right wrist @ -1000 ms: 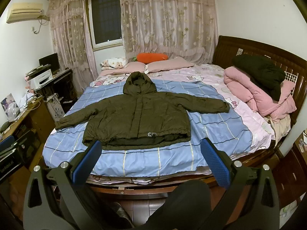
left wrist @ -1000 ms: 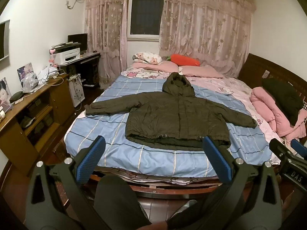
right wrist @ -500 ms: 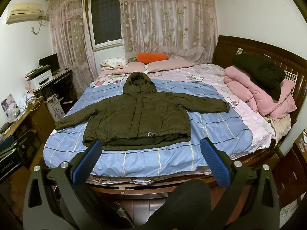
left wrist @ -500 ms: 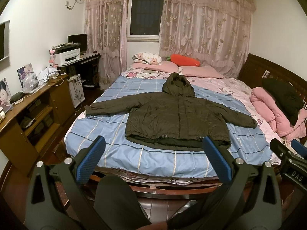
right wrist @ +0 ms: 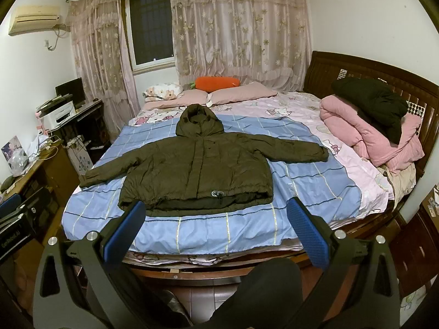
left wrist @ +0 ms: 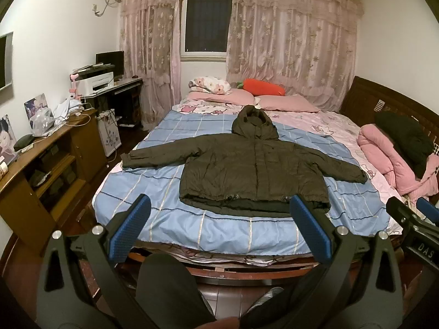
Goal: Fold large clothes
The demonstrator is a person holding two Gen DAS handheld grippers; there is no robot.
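Olive jacket [left wrist: 255,170] flat mid-bed; sleeve cuff [left wrist: 129,161] seemingly near edge.

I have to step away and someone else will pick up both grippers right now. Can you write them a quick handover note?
Left gripper: open, empty, held short of the bed's foot.
Right gripper: open, empty, likewise.
Jacket: olive, hooded, flat on the blue sheet, front up, both sleeves spread, hood toward the pillows.
Done: jacket laid out only.
Left: every fold; perhaps sleeves in first, then the body.

Blue checked sheet [right wrist: 247,227] bare along near bed edge: open approach. Olive hooded padded jacket [right wrist: 197,170] fills centre. Pink folded quilt [right wrist: 367,139] blocks right side.
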